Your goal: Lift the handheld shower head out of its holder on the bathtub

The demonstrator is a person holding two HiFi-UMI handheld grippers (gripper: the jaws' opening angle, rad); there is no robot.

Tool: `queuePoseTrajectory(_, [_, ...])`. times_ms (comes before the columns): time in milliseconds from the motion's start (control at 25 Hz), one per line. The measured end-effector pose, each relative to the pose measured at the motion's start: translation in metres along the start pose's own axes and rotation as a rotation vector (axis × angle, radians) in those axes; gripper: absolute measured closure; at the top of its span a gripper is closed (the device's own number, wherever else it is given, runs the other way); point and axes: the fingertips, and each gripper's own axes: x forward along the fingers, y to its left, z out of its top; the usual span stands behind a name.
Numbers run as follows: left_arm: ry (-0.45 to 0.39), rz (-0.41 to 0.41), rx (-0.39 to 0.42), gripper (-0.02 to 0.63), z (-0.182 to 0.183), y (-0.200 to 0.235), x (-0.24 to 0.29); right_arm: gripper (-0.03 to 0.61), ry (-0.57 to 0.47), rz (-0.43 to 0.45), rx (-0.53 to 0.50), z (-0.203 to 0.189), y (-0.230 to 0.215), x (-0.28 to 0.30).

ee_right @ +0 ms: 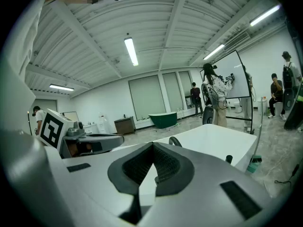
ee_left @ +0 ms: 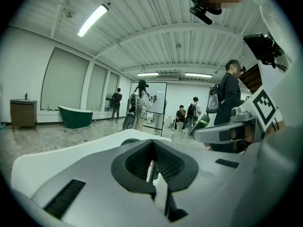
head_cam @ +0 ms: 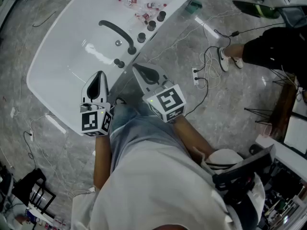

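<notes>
A white bathtub [head_cam: 62, 56] lies below me. On its right rim rests the black curved handheld shower head [head_cam: 116, 33], with black knobs [head_cam: 141, 37] beside it. My left gripper [head_cam: 100, 75] hangs over the tub's near end, shut and empty. The right gripper [head_cam: 136, 68], also shut with nothing between its pads, hovers over the tub's near right edge, short of the shower head. In the left gripper view the left gripper [ee_left: 152, 142] has its pads touching. The right gripper view shows the right gripper [ee_right: 152, 145] closed, and the shower head [ee_right: 176, 141] as a dark arc ahead.
Small bottles [head_cam: 139, 5] sit on the tub's far rim. A power strip with cables [head_cam: 197, 74] lies on the floor at the right, near a person's shoe [head_cam: 224, 60]. A green tub [ee_left: 75, 116] and several people stand far off.
</notes>
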Motion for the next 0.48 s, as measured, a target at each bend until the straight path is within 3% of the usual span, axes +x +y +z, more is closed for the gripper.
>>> queuePoseTrajectory(480, [0.008,-0.002,-0.014,0.595,-0.005,-0.003,0.019,0.563,0.014,0.006,0.004,-0.004,-0.017,0.006])
